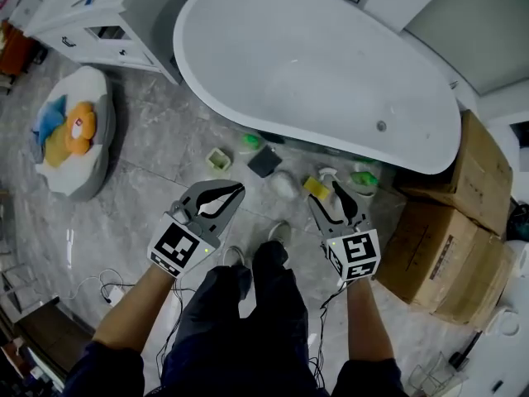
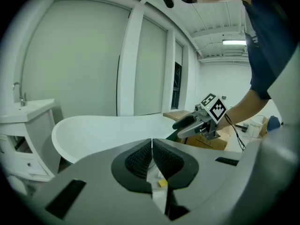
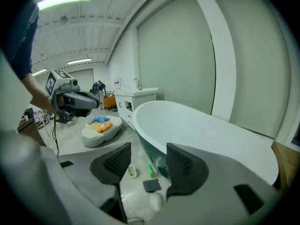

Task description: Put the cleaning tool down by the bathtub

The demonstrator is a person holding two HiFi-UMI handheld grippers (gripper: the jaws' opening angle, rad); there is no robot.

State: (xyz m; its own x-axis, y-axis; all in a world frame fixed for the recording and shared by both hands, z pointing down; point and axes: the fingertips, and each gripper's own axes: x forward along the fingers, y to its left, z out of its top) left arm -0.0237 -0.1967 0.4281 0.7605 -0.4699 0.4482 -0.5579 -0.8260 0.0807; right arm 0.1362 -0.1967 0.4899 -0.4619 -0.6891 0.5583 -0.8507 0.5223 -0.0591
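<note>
Both hands empty: your left gripper (image 2: 152, 146) pressed together, right gripper (image 3: 149, 163) spread wide; cleaning items (image 1: 264, 161) lie beside the bathtub (image 1: 331, 64), so placement looks done, just withdraw.

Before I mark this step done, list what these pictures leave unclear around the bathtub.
- Head view: the dark pad and green bottle on the floor by the bathtub are too small to identify for sure.
- Head view: the right gripper overlaps the yellow item, so its shape is unclear.
- Left gripper view: the left gripper hides the floor by the tub with its own body.
</note>
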